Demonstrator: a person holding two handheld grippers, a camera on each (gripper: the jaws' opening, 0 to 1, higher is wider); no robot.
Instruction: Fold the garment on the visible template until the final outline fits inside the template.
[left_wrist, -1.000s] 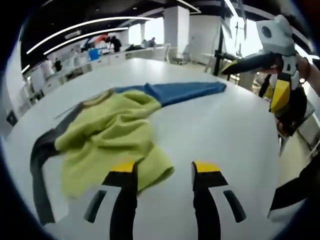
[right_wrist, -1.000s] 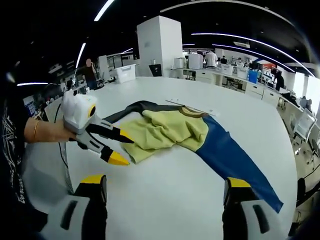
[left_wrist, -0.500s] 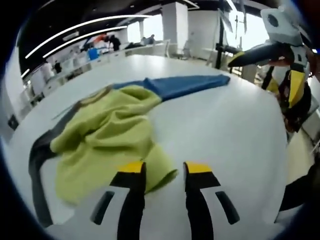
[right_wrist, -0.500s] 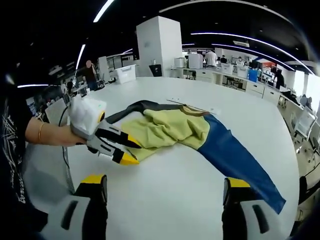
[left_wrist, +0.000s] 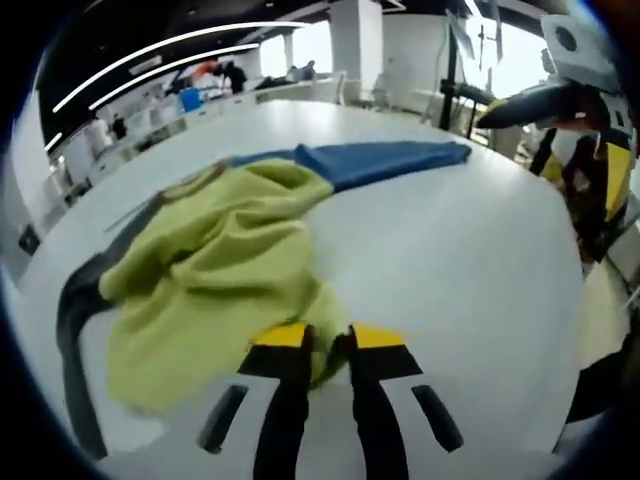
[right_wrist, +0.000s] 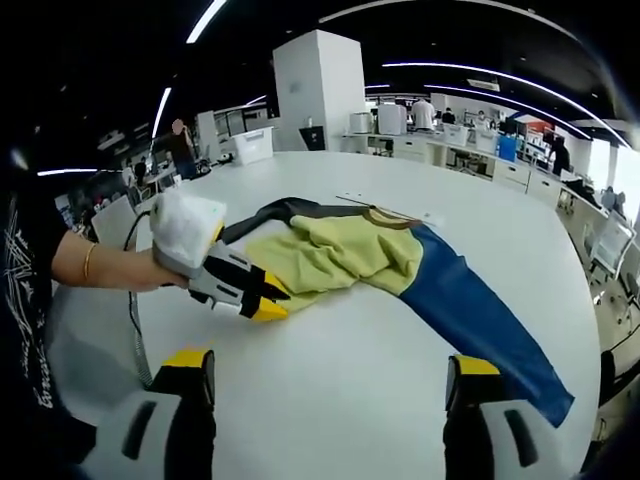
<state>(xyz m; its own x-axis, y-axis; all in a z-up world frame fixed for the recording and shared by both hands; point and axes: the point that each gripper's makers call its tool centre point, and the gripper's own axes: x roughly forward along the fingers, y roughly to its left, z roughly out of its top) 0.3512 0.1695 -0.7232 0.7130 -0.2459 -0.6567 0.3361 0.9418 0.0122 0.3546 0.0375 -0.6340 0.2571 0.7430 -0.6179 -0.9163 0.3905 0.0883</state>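
Two hand-held grippers work over one big white round tabletop. On it lies a rumpled soft cloth garment with a yellow-green body, one blue sleeve and one dark grey sleeve.

The left hand-held gripper has its yellow tips nearly pinched together on the near corner of the yellow-green cloth. A bit of cloth sits between them, so it looks like it has hold of that corner. In the right gripper view the same left hand-held gripper touches the cloth edge, held by a person's hand with a bracelet. I think it grabs a corner because a corner is easy to pull flat or fold over.

The right hand-held gripper is wide open and holds nothing. The garment lies well ahead of it, with the blue sleeve stretching toward its right jaw. It probably waits, ready to take that sleeve.

I cannot make out a template outline on the tabletop.
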